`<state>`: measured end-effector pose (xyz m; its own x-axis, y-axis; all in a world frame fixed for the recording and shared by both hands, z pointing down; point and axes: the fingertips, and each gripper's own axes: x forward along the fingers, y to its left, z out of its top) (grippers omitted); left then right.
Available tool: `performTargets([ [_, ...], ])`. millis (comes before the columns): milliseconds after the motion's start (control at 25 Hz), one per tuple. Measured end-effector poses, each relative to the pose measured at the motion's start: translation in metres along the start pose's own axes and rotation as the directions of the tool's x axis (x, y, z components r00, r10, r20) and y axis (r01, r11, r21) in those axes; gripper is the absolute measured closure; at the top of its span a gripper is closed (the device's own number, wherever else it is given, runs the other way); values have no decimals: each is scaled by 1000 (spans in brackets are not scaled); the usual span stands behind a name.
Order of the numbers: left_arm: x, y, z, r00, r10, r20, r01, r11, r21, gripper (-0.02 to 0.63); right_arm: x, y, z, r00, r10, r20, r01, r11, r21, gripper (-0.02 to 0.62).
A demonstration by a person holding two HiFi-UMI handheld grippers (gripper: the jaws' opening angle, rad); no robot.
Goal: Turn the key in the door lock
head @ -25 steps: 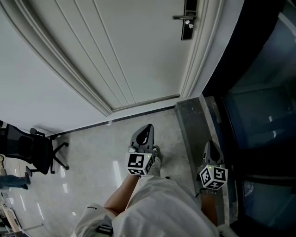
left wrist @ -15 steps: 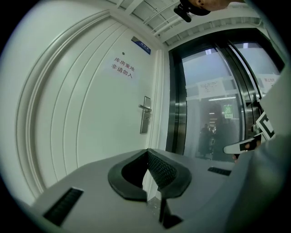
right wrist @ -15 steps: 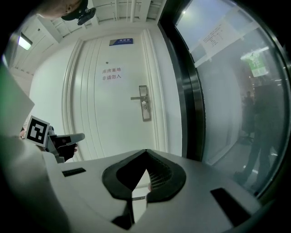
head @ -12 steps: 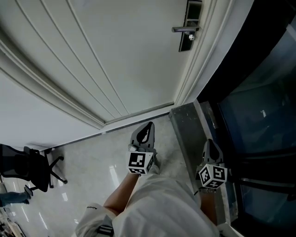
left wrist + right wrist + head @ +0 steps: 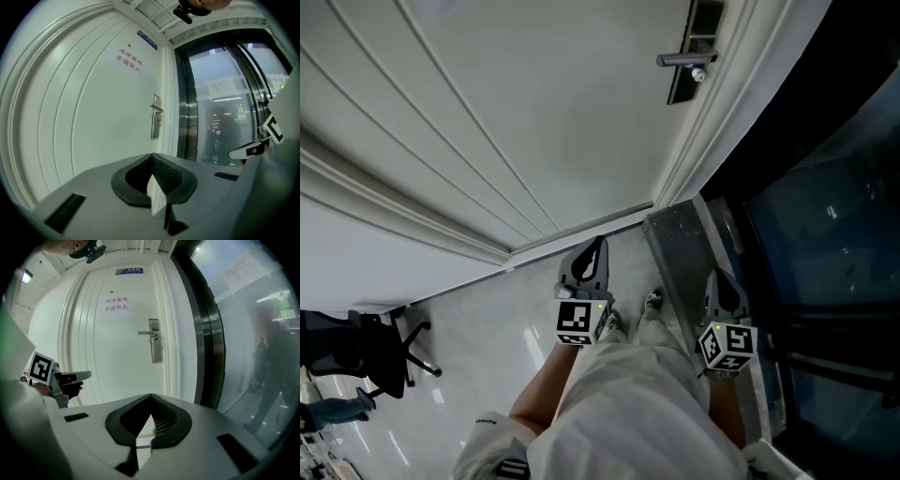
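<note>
A white panelled door stands ahead, shut. Its silver lever handle sits on a long lock plate, with a small round part just under the lever; a key there is too small to make out. The handle and the plate also show in the right gripper view, and the handle in the left gripper view. My left gripper and my right gripper are held low, well short of the door. Both are shut, and I see nothing held in either.
A dark metal frame and glass wall run along the right of the door. A grey stone strip lies on the floor at its foot. A black office chair stands at the lower left. Red lettering is on the door.
The door and handle have come closer in the head view. Both grippers have moved forward toward the door, still shut. A shoe has stepped into view between them.
</note>
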<state>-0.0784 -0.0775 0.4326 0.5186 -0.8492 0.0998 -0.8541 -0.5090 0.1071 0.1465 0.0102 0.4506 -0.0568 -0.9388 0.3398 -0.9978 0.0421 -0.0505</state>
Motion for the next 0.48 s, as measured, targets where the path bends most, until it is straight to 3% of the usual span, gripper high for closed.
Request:
performTargets([
  [240,31,8,1,1000,-1,-12,1,1000,10,600,36,-15,14,1000,7,13,-6,999,-32,597],
  [480,74,14,26,1000,0,20,-1,999,46,600,86,-29,55,998,37,51,-30,992,-119,597],
])
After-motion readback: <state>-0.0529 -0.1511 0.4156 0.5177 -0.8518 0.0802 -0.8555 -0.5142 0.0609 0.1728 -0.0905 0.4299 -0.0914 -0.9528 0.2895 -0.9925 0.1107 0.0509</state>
